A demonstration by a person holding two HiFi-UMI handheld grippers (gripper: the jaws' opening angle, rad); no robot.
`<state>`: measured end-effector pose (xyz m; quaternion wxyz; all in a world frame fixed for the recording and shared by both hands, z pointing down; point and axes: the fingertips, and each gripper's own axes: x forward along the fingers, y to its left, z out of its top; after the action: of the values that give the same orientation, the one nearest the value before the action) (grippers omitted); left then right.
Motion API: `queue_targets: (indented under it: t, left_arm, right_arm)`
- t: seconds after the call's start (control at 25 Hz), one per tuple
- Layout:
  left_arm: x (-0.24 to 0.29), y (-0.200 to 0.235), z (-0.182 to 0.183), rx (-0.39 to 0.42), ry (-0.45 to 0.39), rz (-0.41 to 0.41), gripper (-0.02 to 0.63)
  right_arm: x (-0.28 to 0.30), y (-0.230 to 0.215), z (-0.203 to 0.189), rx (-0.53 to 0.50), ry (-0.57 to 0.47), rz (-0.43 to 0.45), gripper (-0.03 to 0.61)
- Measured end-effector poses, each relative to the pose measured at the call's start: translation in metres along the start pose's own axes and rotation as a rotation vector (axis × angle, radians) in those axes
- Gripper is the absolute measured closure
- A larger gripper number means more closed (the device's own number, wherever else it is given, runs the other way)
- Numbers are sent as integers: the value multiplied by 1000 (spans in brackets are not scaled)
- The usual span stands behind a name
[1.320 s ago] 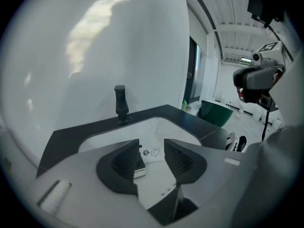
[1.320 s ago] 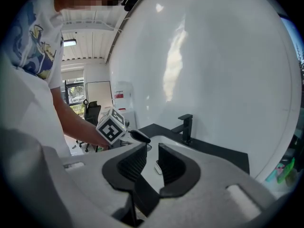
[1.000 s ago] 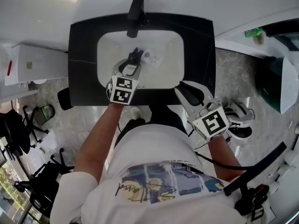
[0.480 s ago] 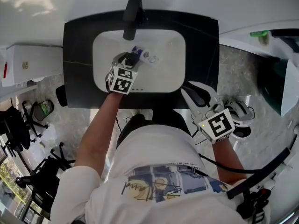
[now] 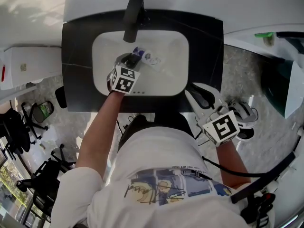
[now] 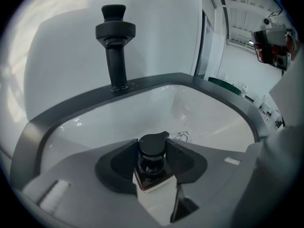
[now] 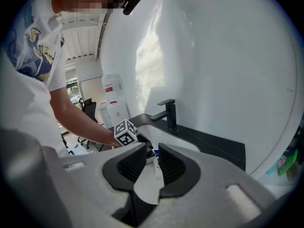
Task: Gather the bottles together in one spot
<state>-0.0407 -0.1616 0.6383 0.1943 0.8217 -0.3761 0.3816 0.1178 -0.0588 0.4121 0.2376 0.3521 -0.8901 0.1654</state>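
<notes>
Black faucet [image 5: 133, 19] over white basin [image 5: 167, 75] (dark counter [image 5: 205, 56]).

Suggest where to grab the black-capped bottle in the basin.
Probably grip the black cap or dark neck below it, coming down from the basin's front side: the bottle appears upright, cap topmost and narrower than the white body.

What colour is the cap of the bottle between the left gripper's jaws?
Black; the cap shows best in the left gripper view.
</notes>
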Motion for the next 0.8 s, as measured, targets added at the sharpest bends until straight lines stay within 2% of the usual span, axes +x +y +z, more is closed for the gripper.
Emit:
queue_targets:
  t: [0.24, 0.4, 0.8]
  left_arm:
    - [-5, 3, -4, -13, -5, 4, 436]
    - [-15, 6, -8, -27, -14, 18, 437]
    - [-54, 24, 1, -128, -73, 59, 437]
  right_arm:
    - [3, 0, -1, 15, -1, -1, 502]
    - [5, 2, 4, -14, -4, -5, 502]
    - [9, 12, 9, -15, -16, 15, 502]
